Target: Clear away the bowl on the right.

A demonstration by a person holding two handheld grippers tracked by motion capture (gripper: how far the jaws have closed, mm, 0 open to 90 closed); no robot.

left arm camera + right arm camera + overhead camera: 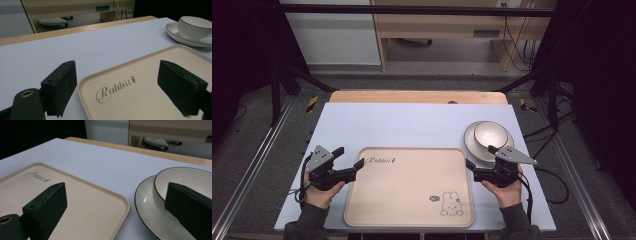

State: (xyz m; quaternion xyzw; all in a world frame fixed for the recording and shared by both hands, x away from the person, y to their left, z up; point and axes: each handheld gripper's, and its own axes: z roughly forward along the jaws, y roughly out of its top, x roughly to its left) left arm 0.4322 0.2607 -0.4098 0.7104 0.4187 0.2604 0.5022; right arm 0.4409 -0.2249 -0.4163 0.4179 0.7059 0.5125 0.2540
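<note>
Both claws, left claw [350, 159] and right claw [479, 157], are gaping wide beside the tray [409, 187]; the right risks nudging the bowl [490, 134] (stacked on its saucer [473, 145]) at frame right.

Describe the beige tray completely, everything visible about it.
The tray is a flat, beige rectangle with rounded corners and a low raised rim, matte like plastic. It carries grey script reading "Rabbit" near its far left corner and a small rabbit drawing near its near right corner. It lies level on the pale table, nothing on it. The left gripper and right gripper are at its two sides, jaws apart; contact cannot be told. A bowl on a plate stands apart, beyond its far right corner.
</note>
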